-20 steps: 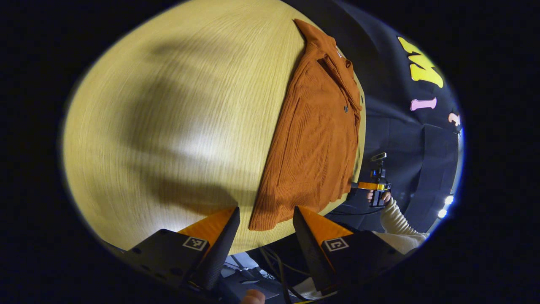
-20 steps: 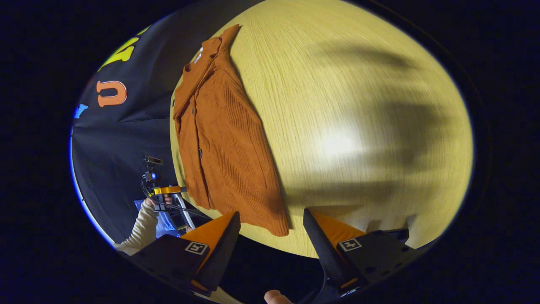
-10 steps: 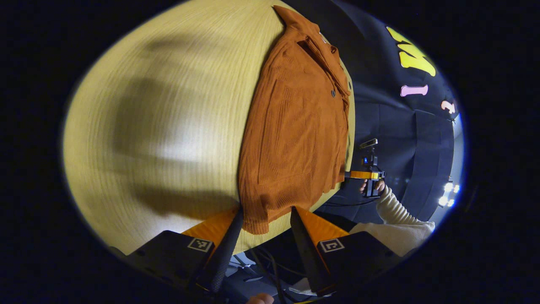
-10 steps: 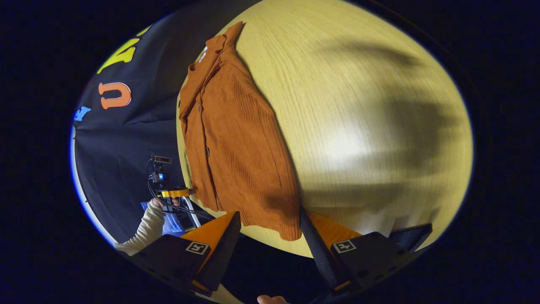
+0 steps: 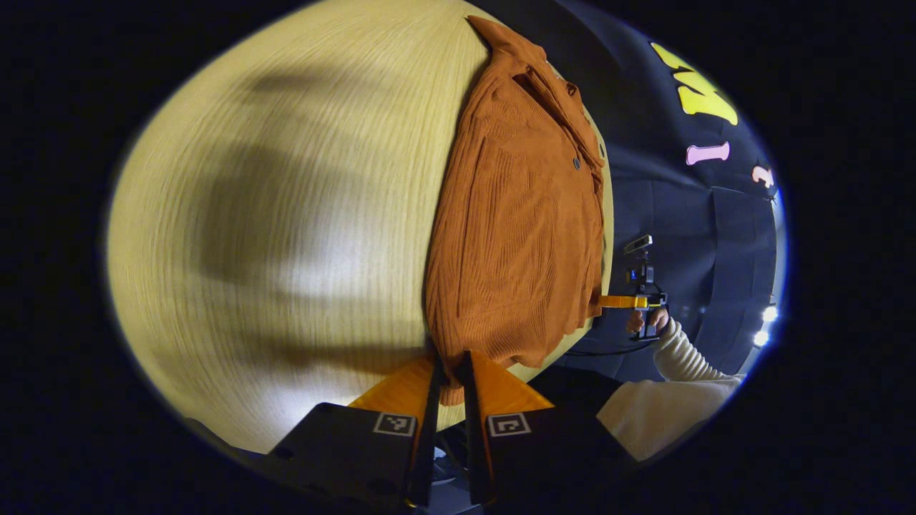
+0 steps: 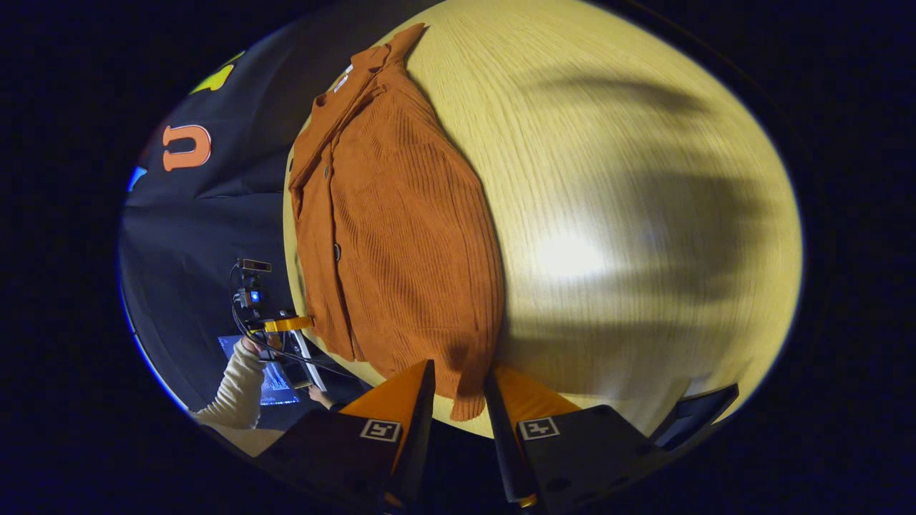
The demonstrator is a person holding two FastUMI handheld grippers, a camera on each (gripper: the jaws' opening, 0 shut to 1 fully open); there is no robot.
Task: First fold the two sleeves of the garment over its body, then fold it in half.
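A rust-orange ribbed shirt (image 5: 515, 229) lies flat on the yellow wooden table (image 5: 286, 214), with its collar (image 5: 544, 93) at the far end. My left gripper (image 5: 449, 372) is shut on one near hem corner, cloth pinched between its fingers. In the right gripper view the shirt (image 6: 401, 236) hangs slightly over the table's (image 6: 608, 179) near edge. There my right gripper (image 6: 460, 386) is shut on the other hem corner. Each view shows the other gripper farther off at the shirt's edge: the right gripper (image 5: 617, 302) and the left gripper (image 6: 290, 323).
Wide bare tabletop stretches beside the shirt, crossed by soft shadows. A person's hand in a cream sleeve (image 5: 680, 357) holds the right gripper beyond the table edge. Another cream sleeve (image 6: 232, 386) holds the left gripper, with a lit screen (image 6: 275, 379) below. Black cloth walls the booth.
Both grippers came forward onto the shirt's near hem corners and went from open to shut on the cloth.
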